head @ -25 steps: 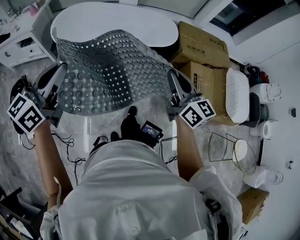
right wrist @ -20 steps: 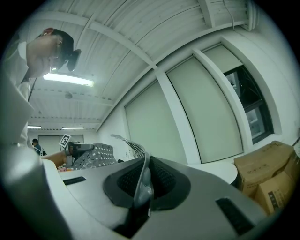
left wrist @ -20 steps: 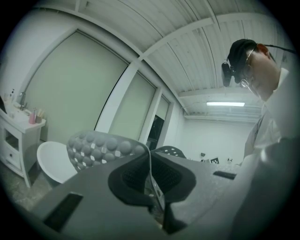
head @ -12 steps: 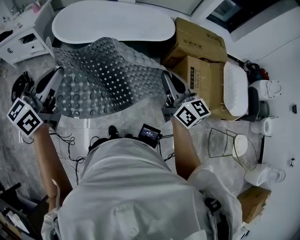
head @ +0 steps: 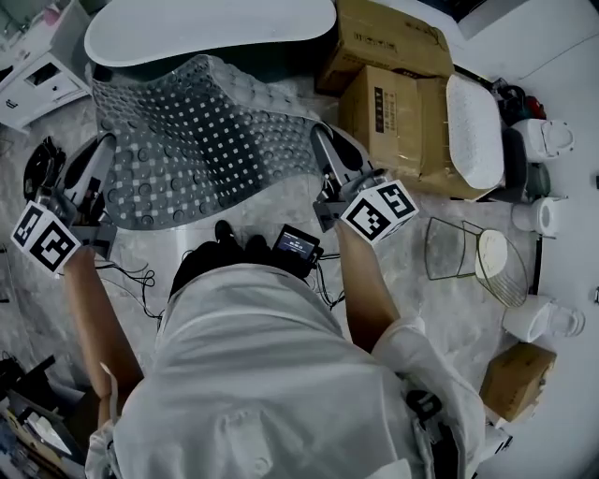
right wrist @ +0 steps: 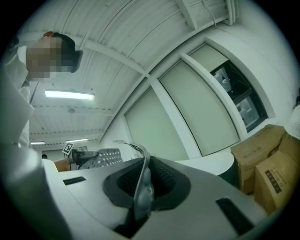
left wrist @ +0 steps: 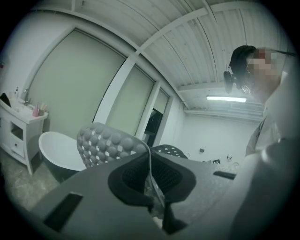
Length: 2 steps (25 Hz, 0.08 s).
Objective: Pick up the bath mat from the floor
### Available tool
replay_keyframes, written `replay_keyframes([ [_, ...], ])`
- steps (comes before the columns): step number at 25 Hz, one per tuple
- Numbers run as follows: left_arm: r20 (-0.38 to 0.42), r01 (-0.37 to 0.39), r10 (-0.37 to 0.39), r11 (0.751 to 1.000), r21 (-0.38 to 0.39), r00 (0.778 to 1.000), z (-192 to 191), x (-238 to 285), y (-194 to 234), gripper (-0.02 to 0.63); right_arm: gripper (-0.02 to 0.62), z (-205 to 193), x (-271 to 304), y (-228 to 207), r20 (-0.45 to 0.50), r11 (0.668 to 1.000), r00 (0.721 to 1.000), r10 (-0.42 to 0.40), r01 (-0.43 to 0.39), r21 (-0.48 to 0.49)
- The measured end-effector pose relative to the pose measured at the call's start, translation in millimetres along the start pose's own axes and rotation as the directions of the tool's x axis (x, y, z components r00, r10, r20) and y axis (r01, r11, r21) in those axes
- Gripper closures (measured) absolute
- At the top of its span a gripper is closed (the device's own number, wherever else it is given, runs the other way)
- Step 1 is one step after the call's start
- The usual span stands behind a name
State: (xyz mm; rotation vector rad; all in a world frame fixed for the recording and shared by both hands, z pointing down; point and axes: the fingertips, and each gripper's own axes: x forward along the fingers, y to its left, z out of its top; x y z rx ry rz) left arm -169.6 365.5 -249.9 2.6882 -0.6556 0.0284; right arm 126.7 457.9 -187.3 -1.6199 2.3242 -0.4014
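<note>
The white cabinet [head: 37,79] stands at the far left.

Left gripper [head: 101,142]: jaws pressed together, pinching the left edge of the bath mat [head: 201,140]. In the left gripper view the thin edge runs between the two pads, and the studded sheet curls up above them.

The bath mat is grey and perforated. It is spread between both grippers in front of the person and sags in the middle. Its far end reaches toward the white bathtub [head: 206,28] at far centre. Whether that end touches the floor cannot be told.

Right gripper [head: 320,136]: jaws pressed together, pinching the right edge of the mat. In the right gripper view the edge stands upright between the pads.

Further right, two cardboard boxes [head: 393,103] stand beside the tub. A white perforated pad [head: 475,131] rests at their right side. A wire basket [head: 445,248] sits on the floor at near right.
</note>
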Motion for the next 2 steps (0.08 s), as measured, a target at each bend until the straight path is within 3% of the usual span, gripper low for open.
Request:
replay_keyframes([
  [2, -0.015, 0.006, -0.007, 1.0, -0.022, 1.0, -19, 5, -11, 0.586, 0.558, -10, -20, -6, -0.004, 1.0, 1.0, -0.001, 0.001, 0.016],
])
